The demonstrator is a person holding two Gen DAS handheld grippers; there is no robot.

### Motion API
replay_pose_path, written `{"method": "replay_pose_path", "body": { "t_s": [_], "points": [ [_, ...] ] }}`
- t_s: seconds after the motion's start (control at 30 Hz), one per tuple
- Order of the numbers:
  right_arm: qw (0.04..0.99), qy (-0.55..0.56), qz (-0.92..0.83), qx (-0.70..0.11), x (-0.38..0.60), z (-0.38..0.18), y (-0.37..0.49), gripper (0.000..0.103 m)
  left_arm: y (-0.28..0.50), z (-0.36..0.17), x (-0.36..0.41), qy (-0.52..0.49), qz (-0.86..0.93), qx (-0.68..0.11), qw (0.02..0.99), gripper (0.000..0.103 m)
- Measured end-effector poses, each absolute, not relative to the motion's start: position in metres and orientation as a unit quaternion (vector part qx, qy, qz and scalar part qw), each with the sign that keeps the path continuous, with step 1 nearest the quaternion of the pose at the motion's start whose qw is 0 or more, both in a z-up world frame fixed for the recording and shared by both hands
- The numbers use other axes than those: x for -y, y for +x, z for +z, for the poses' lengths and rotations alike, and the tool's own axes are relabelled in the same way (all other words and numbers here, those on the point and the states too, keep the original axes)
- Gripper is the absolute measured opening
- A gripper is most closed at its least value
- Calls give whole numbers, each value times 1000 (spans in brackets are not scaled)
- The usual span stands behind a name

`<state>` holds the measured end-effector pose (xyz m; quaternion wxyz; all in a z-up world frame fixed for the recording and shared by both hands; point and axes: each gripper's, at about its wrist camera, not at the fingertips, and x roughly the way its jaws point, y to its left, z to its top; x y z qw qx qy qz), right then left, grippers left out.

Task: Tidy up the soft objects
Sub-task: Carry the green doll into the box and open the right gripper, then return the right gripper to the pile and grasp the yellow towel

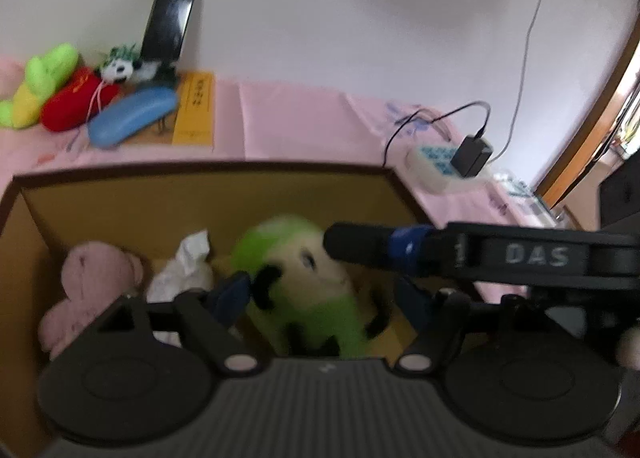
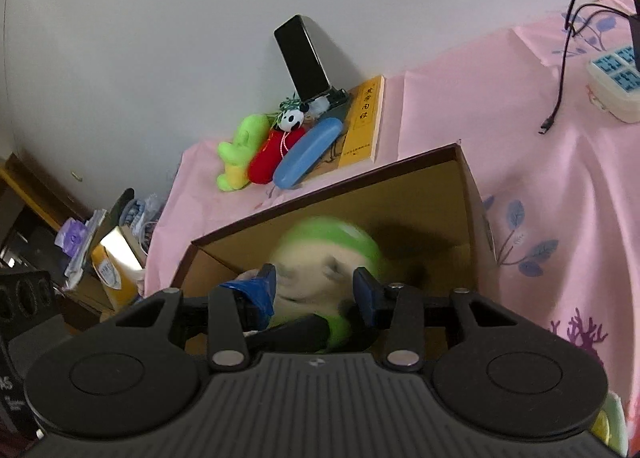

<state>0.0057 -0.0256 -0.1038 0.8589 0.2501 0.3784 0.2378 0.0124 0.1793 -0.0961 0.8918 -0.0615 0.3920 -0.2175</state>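
left gripper: spread, astride green plush | right gripper: grasping its head

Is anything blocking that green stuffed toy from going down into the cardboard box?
Nothing visible does. The box is open on top, and the green toy hangs inside its walls. A pink toy and a crumpled white wad lie in the box off to one side of it. The floor right under the green toy is hidden.
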Motion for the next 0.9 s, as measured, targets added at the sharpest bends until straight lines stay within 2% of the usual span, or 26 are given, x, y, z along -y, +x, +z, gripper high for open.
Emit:
{"method": "replay_pose_path", "body": {
  "t_s": [0.23,0.37,0.9],
  "points": [
    [864,254,226,-372,28,-100,-2,25,6,-96,-177,-38,-210,-386,898,81],
    [866,261,216,-368,34,-95,-8,30,-4,-86,-176,-28,-204,-375,904,82],
    [877,281,198,-336,110,-69,-67,30,-71,-36,-132,21,-209,-313,926,88]
  ]
}}
